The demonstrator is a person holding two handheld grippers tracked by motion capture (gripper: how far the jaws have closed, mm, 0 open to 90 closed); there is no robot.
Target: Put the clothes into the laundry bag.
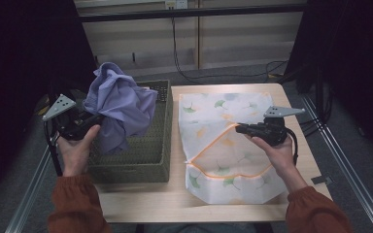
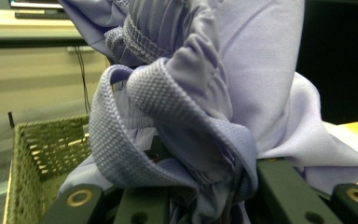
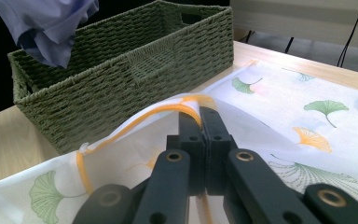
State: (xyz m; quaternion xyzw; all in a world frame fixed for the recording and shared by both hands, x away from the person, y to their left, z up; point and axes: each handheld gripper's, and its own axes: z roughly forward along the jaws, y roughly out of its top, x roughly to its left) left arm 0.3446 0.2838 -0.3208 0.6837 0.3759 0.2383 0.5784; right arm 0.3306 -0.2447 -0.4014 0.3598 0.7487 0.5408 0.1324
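Left gripper point(image 1: 94, 118) pinching lilac garment point(image 1: 121, 104) above green basket point(image 1: 150, 160); right gripper point(image 1: 239, 128) clamped on laundry bag point(image 1: 213, 145) edge, right on bench point(image 1: 141, 199)

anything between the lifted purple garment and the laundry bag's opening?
Only the green woven basket's near wall, then bare bag fabric, in the high view. Purple garment hangs over the basket; laundry bag lies beside it.

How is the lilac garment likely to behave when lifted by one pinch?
The garment probably flops: it hangs in bunched folds from the left claw above the basket. It seems light, since a single pinch carries it. Its thin cloth may slide, so loose ends could snag the rim.
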